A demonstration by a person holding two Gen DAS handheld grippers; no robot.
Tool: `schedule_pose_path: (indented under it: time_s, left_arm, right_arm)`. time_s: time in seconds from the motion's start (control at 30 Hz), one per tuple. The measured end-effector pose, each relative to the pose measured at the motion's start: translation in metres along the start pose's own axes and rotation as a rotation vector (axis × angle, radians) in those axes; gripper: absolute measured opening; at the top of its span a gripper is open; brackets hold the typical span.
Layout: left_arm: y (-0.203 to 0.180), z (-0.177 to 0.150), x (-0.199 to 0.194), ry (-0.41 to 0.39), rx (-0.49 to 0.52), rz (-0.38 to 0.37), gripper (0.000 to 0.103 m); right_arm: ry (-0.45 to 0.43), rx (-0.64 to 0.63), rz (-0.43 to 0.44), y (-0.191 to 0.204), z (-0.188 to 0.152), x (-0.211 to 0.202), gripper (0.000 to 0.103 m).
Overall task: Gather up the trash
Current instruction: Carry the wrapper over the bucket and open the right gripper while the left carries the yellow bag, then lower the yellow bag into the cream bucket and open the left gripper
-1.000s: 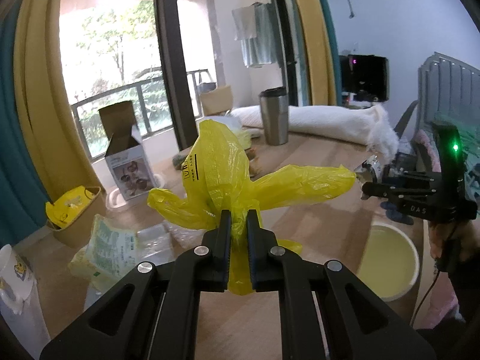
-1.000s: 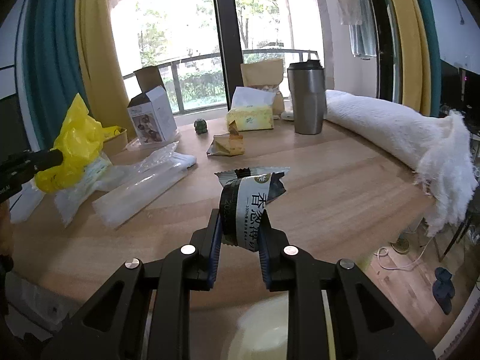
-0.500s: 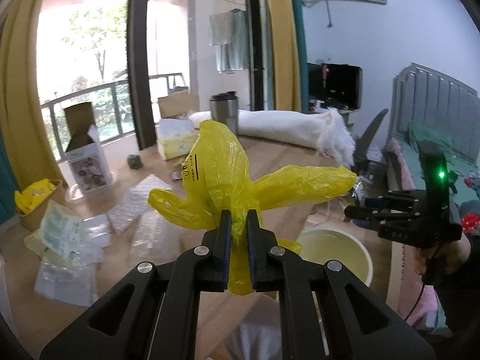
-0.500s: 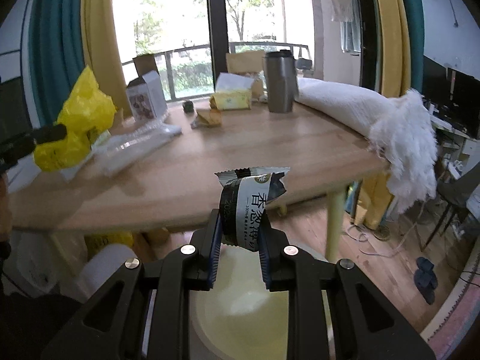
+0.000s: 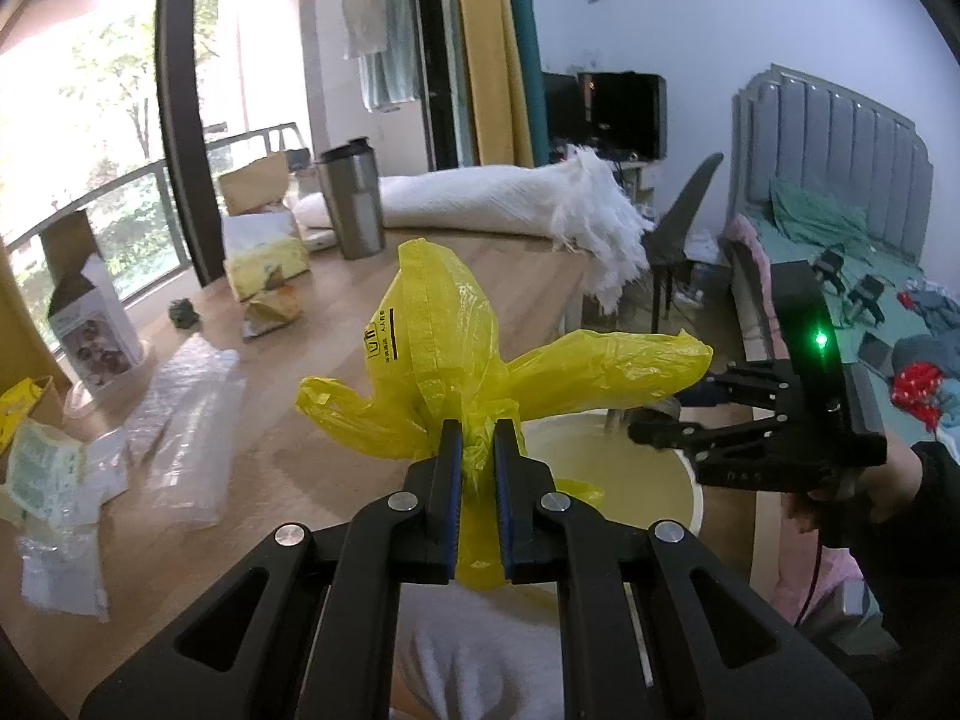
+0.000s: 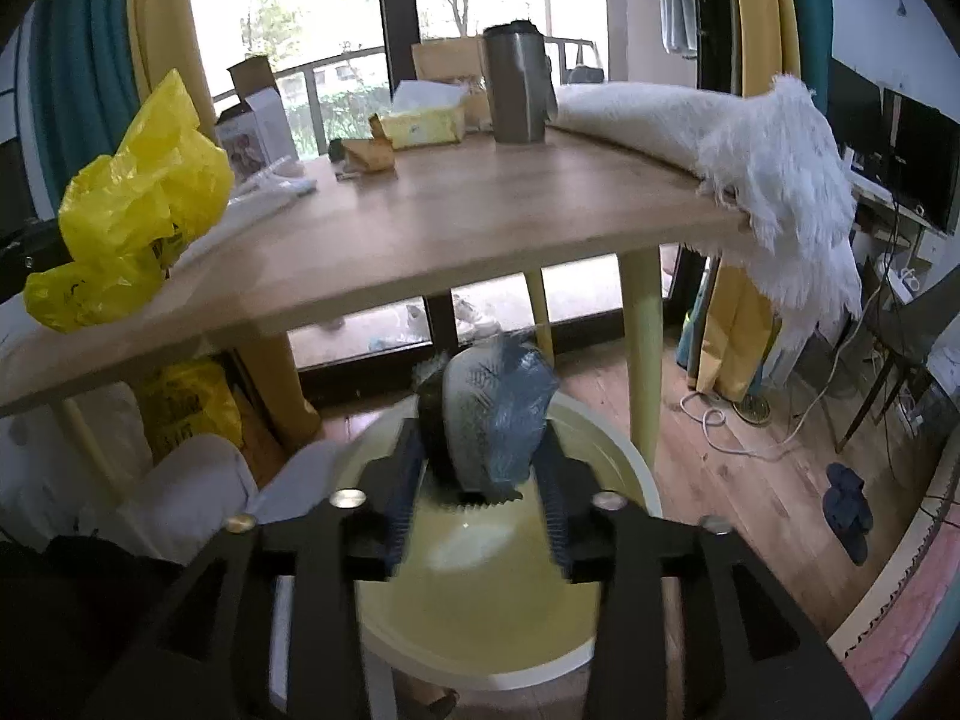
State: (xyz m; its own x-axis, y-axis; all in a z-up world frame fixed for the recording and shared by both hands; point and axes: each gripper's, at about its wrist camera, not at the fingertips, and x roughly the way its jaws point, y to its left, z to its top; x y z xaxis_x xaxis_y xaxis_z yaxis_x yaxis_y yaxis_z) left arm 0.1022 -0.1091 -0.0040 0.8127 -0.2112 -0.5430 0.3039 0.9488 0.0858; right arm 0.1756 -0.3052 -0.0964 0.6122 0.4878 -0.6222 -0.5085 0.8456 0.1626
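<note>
A: Item one, the left gripper [image 5: 478, 450]?
B: Jaws nearly together, clamped on the knotted neck of a yellow plastic bag [image 5: 444, 360]. The bag fans up toward 12 o'clock, with one lobe out toward 2.

A: Item two, the right gripper [image 6: 480, 480]?
B: Fingers spread wide. A blurred grey-blue snack wrapper [image 6: 495, 414] sits between them; whether either pad touches it cannot be told.

A: Beneath it?
B: A pale yellow bin [image 6: 624, 480], mouth open, directly below the wrapper.

A: Edges and room?
B: The wooden table [image 6: 480, 222] has its near edge across 12 o'clock, with a leg at 1. There is bare floor at 3. A white towel [image 6: 774, 180] overhangs the table corner at 2, and a steel tumbler [image 6: 516, 84] stands at 12.
</note>
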Motion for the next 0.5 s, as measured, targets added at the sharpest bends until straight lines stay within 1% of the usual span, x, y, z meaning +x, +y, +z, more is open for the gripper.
schedule_pose_path:
  time_s: [0.07, 0.13, 0.33, 0.5]
  left_arm:
    - [-0.005, 0.002, 0.007, 0.001, 0.008, -0.004, 0.011]
    - [-0.011, 0.003, 0.014, 0.010, 0.011, -0.018, 0.011]
    - [-0.033, 0.008, 0.034, 0.033, 0.061, -0.079, 0.011]
    - [-0.053, 0.007, 0.060, 0.081, 0.095, -0.134, 0.011]
  right_arm:
    - [0.006, 0.011, -0.002, -0.005, -0.004, 0.003, 0.066]
    - [0.001, 0.028, -0.006, -0.012, -0.008, 0.004, 0.072]
    - [0.002, 0.060, -0.027, -0.034, -0.015, 0.005, 0.075]
    - [0.004, 0.101, -0.047, -0.054, -0.023, 0.004, 0.076]
